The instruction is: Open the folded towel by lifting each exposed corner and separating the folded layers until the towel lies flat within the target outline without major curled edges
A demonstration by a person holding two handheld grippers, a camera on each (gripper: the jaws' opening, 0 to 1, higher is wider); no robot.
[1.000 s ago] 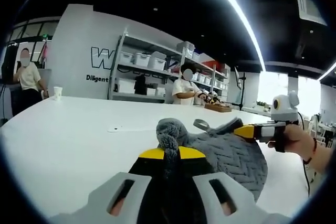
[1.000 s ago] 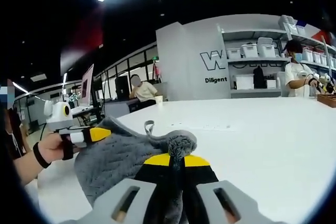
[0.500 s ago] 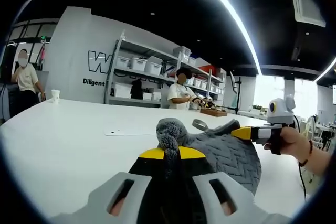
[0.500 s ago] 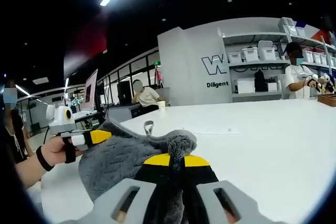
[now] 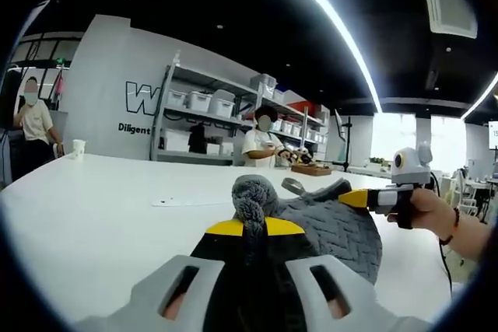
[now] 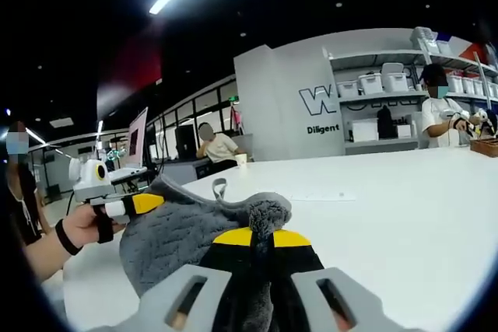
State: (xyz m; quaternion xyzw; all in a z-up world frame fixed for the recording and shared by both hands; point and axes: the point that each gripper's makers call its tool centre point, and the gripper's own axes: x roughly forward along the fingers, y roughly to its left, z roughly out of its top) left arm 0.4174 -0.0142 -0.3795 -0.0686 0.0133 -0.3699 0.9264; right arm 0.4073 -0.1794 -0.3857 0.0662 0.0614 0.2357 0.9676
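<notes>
Both grippers are raised, each pinching cloth. In the left gripper view the left gripper (image 5: 250,228) rises from six o'clock, its yellow-tipped jaws closed tight on a bunched corner of the grey towel (image 5: 338,227). At three o'clock the right gripper (image 5: 366,197) comes in level, gripped by the person's right hand (image 5: 424,206); its jaws seem closed on the towel's far edge. In the right gripper view, at nine o'clock, the left hand (image 6: 78,227) wears a dark wrist strap.
</notes>
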